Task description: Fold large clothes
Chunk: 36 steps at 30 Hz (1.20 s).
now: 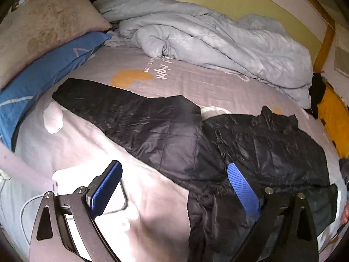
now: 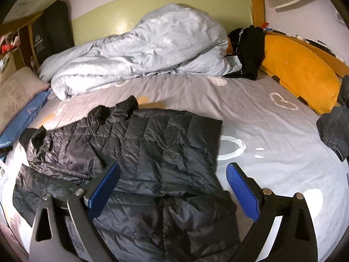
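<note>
1. Two blue pads [image 1: 243,187] of my left gripper [image 1: 174,187] sit closest to me, far apart, with nothing between them
2. Under that gripper I see the grey bed sheet [image 1: 135,187] and one edge of the black puffy jacket [image 1: 250,144]
3. Over on the other side, my right gripper [image 2: 172,187] is wide apart too, and its blue pads [image 2: 242,190] pinch nothing
4. Below the right gripper lies the black puffy jacket [image 2: 152,148], flat on the bed sheet [image 2: 272,135]
5. One sleeve [image 1: 122,111] of the jacket sticks out long and straight across the sheet, toward the pillows
6. From the right camera, one side of the jacket looks folded over the middle, with a straight edge on the right
7. Its collar end [image 2: 122,109] is bunched up at the far side
8. Behind the jacket a pale blue blanket [image 1: 207,37] is piled up in a big heap by the wall
9. On the left I see a blue pillow [image 1: 43,80] with a tan pillow [image 1: 43,28] on top of it
10. At the right end of the bed a big yellow cushion [image 2: 298,69] leans on the wooden frame, and some black clothes [image 2: 248,48] lie between it and the blanket
11. Near the right edge some dark grey cloth [image 2: 333,131] rests on the sheet
</note>
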{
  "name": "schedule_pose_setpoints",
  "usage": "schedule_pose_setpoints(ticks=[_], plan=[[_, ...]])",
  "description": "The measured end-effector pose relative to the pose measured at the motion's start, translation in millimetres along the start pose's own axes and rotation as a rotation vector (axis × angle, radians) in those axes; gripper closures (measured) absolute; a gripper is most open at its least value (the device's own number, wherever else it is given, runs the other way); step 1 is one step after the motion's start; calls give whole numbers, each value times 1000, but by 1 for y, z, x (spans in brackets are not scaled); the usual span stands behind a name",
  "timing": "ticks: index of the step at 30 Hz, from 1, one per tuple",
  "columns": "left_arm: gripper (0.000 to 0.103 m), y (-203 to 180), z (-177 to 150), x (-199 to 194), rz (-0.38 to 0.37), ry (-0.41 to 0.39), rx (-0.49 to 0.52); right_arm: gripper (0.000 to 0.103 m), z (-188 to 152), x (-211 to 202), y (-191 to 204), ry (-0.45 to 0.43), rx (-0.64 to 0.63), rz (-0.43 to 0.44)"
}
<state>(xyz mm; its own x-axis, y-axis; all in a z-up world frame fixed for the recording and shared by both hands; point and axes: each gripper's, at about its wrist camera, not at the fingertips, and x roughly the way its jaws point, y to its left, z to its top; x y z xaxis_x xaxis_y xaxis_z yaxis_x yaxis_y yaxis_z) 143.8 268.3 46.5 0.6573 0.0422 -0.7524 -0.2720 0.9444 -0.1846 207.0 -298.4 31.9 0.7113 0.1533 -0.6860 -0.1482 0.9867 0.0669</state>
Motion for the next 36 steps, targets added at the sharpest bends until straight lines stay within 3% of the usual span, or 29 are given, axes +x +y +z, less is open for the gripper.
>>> schedule_pose_setpoints(ticks=[3, 10, 13, 15, 18, 21, 22, 23, 25, 26, 30, 33, 36], plan=[[6, 9, 12, 16, 2, 18, -3, 6, -4, 8, 5, 21, -21, -5], [6, 72, 49, 59, 26, 51, -142, 6, -10, 14, 11, 42, -57, -7], [7, 87, 54, 80, 23, 87, -119, 6, -9, 16, 13, 40, -57, -3], [7, 101, 54, 94, 60, 110, -160, 6, -9, 20, 15, 51, -54, 7], [8, 114, 53, 109, 44, 145, -213, 6, -11, 25, 18, 65, -57, 18], [22, 112, 49, 123, 89, 175, -163, 6, -12, 30, 23, 79, -65, 17], [37, 112, 47, 127, 84, 185, -161, 6, -12, 31, 24, 81, -66, 21], [61, 113, 45, 131, 71, 197, -164, 6, -12, 31, 25, 81, -68, 27], [95, 114, 42, 138, 100, 203, -139, 6, -13, 30, 28, 77, -77, 33], [100, 111, 42, 136, 113, 188, -116, 6, -13, 29, 29, 74, -83, 31], [101, 84, 47, 104, 140, 59, -1, 6, -12, 22, 30, 56, -91, 24], [101, 48, 51, 60, 65, -70, 77, 6, -9, 17, 29, 43, -74, 32], [101, 0, 44, 10, -67, -175, 153, 6, -7, 11, 27, 28, -67, 30]])
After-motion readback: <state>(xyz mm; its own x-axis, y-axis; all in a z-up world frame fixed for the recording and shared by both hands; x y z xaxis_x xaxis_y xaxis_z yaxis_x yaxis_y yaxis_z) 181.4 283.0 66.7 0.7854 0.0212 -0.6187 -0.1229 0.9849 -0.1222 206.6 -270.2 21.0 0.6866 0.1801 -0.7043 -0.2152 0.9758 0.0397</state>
